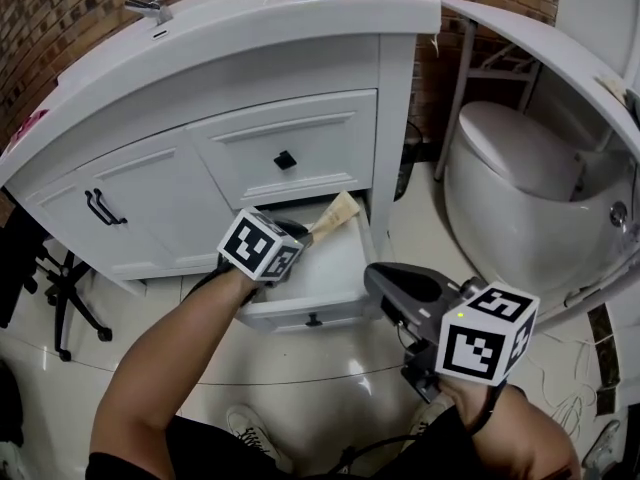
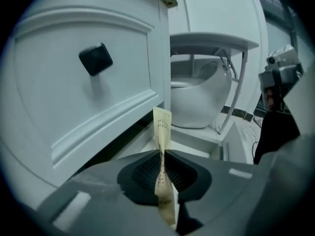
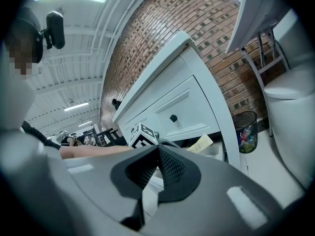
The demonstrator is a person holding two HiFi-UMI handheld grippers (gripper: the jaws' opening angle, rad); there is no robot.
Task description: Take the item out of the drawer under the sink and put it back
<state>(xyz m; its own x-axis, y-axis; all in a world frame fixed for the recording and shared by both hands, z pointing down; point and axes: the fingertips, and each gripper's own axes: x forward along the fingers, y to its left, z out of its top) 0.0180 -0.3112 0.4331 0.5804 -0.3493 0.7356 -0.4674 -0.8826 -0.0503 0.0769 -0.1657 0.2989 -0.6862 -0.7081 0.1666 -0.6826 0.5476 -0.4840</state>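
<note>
Paper packet (image 1: 334, 214) pinched in my left hand-held gripper (image 2: 162, 156) at frame centre, just over the open drawer (image 1: 338, 266); right hand-held gripper (image 3: 156, 154) closed, empty; looks like put-back step, next I lower it in and release.

On the cream paper packet (image 2: 162, 129) I read dark print standing upside down to me: two short lines whose visible letters look like the ends of "TOOTH" and "BRUSH". The finer print lower on it blurs out.
</note>
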